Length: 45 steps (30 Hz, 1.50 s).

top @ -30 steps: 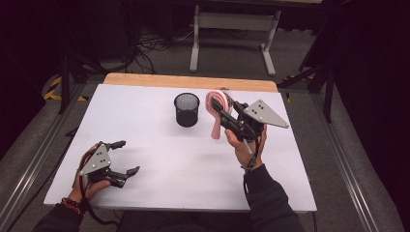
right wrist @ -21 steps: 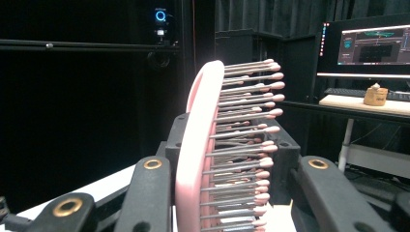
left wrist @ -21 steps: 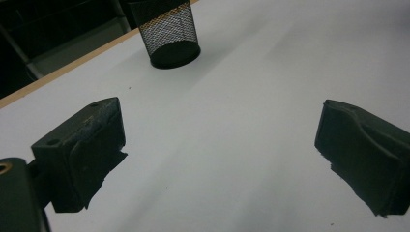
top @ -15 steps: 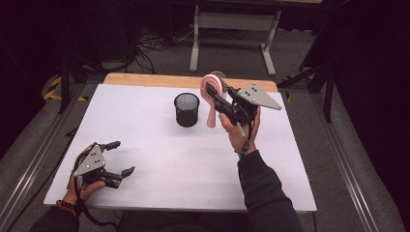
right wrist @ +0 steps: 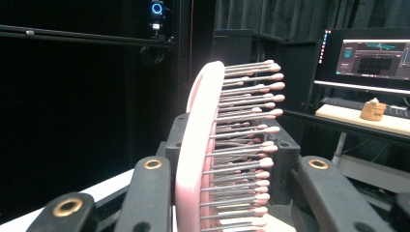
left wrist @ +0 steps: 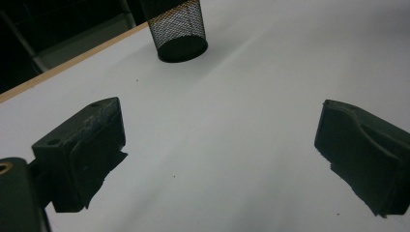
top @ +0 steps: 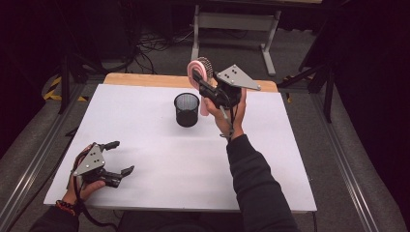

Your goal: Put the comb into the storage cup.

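The pink hairbrush [top: 199, 72] is clamped in the right gripper [top: 203, 83] and held aloft just right of the mesh cup [top: 186, 109] — handle hanging down, likely for dropping in. The left gripper [top: 116, 157] rests apart — well nearer than the cup.

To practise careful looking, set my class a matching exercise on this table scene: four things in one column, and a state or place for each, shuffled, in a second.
Things:
1. hairbrush
2. mesh cup
3. left gripper
4. right gripper

States:
A. stands upright on the white table
B. jaws open, nothing between them
C. pink, held up in the air, beside and above the cup
D. shut on the brush

Pairs: 1-C, 2-A, 3-B, 4-D
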Each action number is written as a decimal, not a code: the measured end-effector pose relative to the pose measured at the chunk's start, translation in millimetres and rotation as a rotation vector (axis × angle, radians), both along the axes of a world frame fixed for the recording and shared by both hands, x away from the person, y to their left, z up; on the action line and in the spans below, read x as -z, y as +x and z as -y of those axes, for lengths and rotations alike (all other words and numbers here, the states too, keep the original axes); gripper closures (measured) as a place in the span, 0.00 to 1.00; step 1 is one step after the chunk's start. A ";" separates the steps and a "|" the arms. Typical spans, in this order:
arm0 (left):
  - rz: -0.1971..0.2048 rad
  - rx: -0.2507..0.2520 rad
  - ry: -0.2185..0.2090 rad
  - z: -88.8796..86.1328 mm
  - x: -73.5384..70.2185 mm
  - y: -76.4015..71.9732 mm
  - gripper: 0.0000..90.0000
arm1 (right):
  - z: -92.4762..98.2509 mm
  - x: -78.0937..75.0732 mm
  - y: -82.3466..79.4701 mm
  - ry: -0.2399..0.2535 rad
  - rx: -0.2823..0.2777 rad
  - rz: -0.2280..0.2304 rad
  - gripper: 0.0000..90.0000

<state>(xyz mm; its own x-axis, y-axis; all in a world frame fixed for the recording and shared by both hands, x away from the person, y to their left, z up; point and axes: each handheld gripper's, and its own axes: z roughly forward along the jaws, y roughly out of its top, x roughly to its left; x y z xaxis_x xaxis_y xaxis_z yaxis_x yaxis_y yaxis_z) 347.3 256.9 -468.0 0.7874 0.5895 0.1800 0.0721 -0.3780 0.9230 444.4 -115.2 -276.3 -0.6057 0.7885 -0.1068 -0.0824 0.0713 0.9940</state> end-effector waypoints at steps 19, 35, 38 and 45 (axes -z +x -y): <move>-0.001 0.015 -0.010 0.3 0.3 0.1 0.05 | -9.9 -6.0 32.8 0.018 0.026 -0.017 0.70; -0.001 0.024 -0.017 -1.3 -1.1 0.2 0.05 | -17.7 -4.2 49.6 0.035 0.043 -0.024 0.70; -0.006 0.029 -0.033 -0.9 -1.1 0.2 0.05 | -20.4 -2.2 53.1 0.030 0.045 -0.027 0.70; -0.005 0.037 -0.030 0.2 -1.4 -0.4 0.05 | -24.2 2.1 59.6 0.035 0.047 -0.041 0.70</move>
